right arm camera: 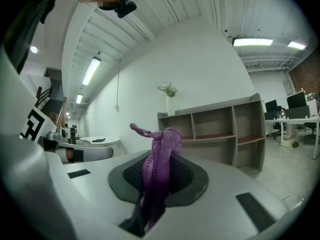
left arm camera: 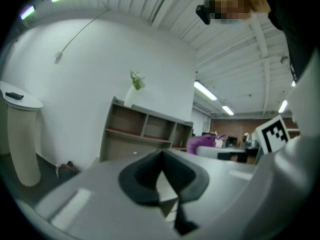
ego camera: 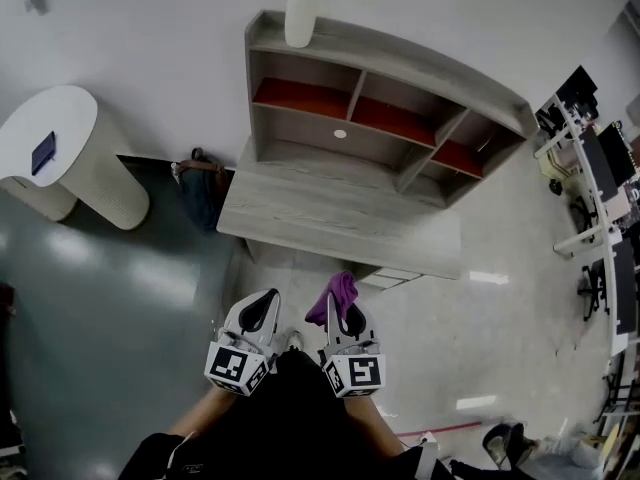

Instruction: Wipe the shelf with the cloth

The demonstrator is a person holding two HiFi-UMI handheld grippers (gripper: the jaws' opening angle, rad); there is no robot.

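Jaws of left gripper: pressed together, nothing between them. It sits at the left of the head view, low and close to the body.

Jaws of right gripper: clenched on the purple cloth, which stands up from the grip in a narrow bunched rope with a loose tail on top.

Shelf is ahead and to the right, well apart from both grippers; the cloth touches none of its boards. Wiping not yet begun, by my reading.

Risks:
- The bunched cloth offers little flat face, so a pass may skim or leave strips unwiped.
- Drag on the board could pull the cloth out of the grip.
- A sweep along the top board could knock over the white vase at its left end.

Count: grippers 2, cloth 1, shelf 1 with 3 red-floored compartments, vase 1.
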